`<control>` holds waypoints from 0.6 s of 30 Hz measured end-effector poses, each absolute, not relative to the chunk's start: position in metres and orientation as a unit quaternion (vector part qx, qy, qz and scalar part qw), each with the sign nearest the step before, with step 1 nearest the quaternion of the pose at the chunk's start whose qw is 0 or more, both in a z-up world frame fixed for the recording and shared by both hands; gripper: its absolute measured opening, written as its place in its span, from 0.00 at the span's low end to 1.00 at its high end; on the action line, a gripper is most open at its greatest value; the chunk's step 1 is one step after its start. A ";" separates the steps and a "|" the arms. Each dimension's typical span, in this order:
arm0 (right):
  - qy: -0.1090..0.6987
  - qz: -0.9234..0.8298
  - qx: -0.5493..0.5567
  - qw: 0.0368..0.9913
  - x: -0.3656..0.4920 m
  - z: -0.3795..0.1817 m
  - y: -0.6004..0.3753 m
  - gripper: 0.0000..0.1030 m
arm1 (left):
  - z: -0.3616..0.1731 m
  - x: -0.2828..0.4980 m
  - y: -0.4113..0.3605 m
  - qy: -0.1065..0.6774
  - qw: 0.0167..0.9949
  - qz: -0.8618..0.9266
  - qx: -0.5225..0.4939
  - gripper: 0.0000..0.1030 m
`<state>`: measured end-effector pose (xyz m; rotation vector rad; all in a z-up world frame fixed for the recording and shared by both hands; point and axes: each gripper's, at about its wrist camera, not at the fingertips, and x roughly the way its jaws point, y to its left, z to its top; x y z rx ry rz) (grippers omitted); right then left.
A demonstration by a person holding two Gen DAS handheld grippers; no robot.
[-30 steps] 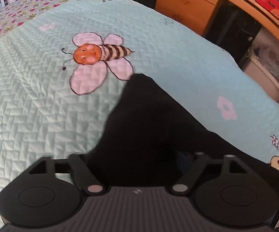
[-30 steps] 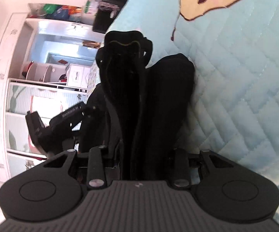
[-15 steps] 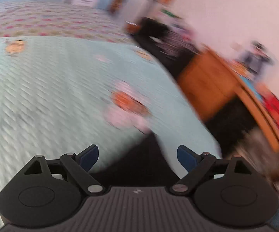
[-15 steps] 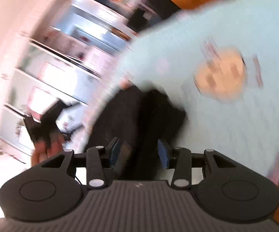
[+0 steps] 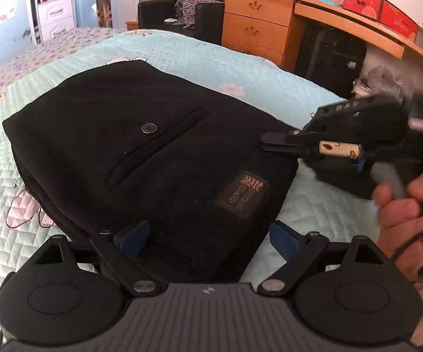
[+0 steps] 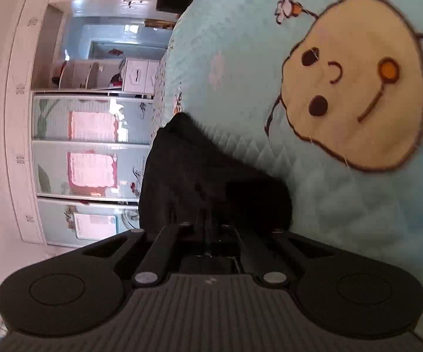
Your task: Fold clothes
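Observation:
Black trousers (image 5: 152, 146) lie folded flat on the pale green quilt (image 5: 240, 67), with a button, a pocket slit and a brown label facing up. My left gripper (image 5: 208, 239) is open at their near edge, its blue pads (image 5: 132, 239) wide apart with cloth between them. From the right, my right gripper (image 5: 273, 145) is shut on the trousers' right edge, a person's hand (image 5: 402, 205) behind it. In the right wrist view the right gripper (image 6: 211, 226) is closed on black cloth (image 6: 211, 176).
A wooden desk with drawers (image 5: 255, 29) and a black computer tower (image 5: 328, 55) stand past the bed's far right edge. A dark sofa (image 5: 182, 14) is behind. A white wardrobe with sliding doors (image 6: 88, 152) stands beyond the bed.
My left gripper let go of the black cloth and opened. Both views swung round; the trousers, held bunched up a second ago, now lie flat and folded on the quilt.

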<state>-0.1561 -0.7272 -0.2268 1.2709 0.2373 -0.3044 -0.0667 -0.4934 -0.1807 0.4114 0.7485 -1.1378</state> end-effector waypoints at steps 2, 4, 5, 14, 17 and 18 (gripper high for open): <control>0.124 -0.143 0.599 0.778 -0.154 -0.234 -0.733 0.00 | -0.180 -0.056 -0.493 0.361 0.758 -0.520 0.158 0.90; 0.139 -0.144 0.608 0.768 -0.151 -0.241 -0.738 0.07 | -0.175 -0.045 -0.488 0.377 0.753 -0.526 0.122 0.90; 0.146 -0.145 0.613 0.763 -0.150 -0.245 -0.741 0.07 | -0.172 -0.040 -0.485 0.385 0.749 -0.528 0.103 0.90; 0.151 -0.061 0.592 0.790 -0.051 -0.210 -0.777 0.08 | -0.118 0.031 -0.461 0.381 0.783 -0.491 -0.025 0.91; 0.164 -0.037 0.597 0.784 -0.011 -0.212 -0.786 0.11 | -0.112 0.083 -0.476 0.377 0.809 -0.450 -0.035 0.90; 0.180 -0.031 0.596 0.782 0.004 -0.214 -0.787 0.12 | -0.111 0.099 -0.482 0.371 0.816 -0.441 -0.044 0.90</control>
